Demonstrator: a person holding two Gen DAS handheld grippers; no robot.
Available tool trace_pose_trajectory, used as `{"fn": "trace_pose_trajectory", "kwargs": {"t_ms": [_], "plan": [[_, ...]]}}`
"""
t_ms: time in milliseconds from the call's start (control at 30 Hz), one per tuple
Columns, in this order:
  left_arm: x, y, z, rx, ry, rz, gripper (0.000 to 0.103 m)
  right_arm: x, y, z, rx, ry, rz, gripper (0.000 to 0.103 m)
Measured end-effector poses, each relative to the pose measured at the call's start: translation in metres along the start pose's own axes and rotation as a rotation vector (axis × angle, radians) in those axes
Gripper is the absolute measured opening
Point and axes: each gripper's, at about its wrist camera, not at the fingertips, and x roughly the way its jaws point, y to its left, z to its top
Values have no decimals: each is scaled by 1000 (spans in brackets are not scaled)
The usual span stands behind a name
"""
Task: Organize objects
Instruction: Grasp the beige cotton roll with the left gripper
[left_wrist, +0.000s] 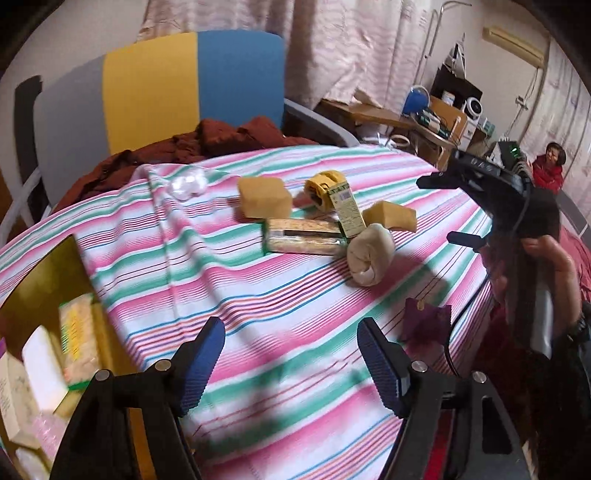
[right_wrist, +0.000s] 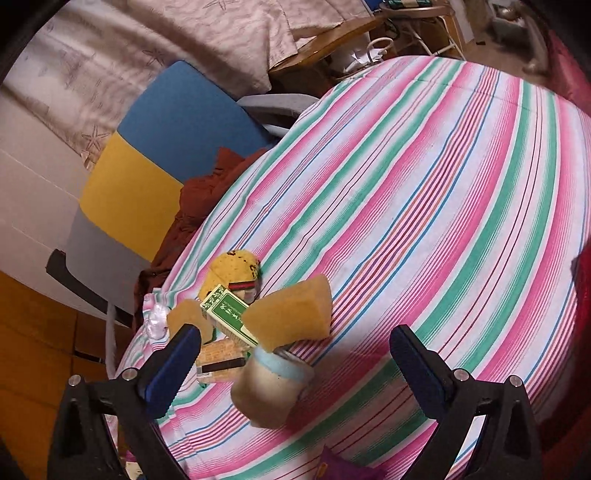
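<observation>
Right wrist view: right gripper (right_wrist: 291, 365) is hanging spread wide and empty, rolled cream cloth (right_wrist: 266, 391) sitting just ahead between its fingers (long axis slanting across), piled with the rest. Left gripper (left_wrist: 291, 360), also spread, is hovering farther off.

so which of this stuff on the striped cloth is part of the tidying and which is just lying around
To organize: square sponge, wedge sponge, green box, rolled cream cloth, yellow pouch, wrapped crackers.

Just around: chair, red garment, curtain.

Blurred box (left_wrist: 79, 332) contents, cut off left
</observation>
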Motion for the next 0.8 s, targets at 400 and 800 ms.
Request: {"fn": "trace_pose_trajectory", "kwargs": {"t_ms": [400, 800], "plan": [[66, -49, 36, 125, 81, -125, 68, 3, -8, 1, 40, 33, 45, 103], [119, -75, 65, 194, 121, -176, 69, 7, -10, 2, 60, 55, 71, 103]]}}
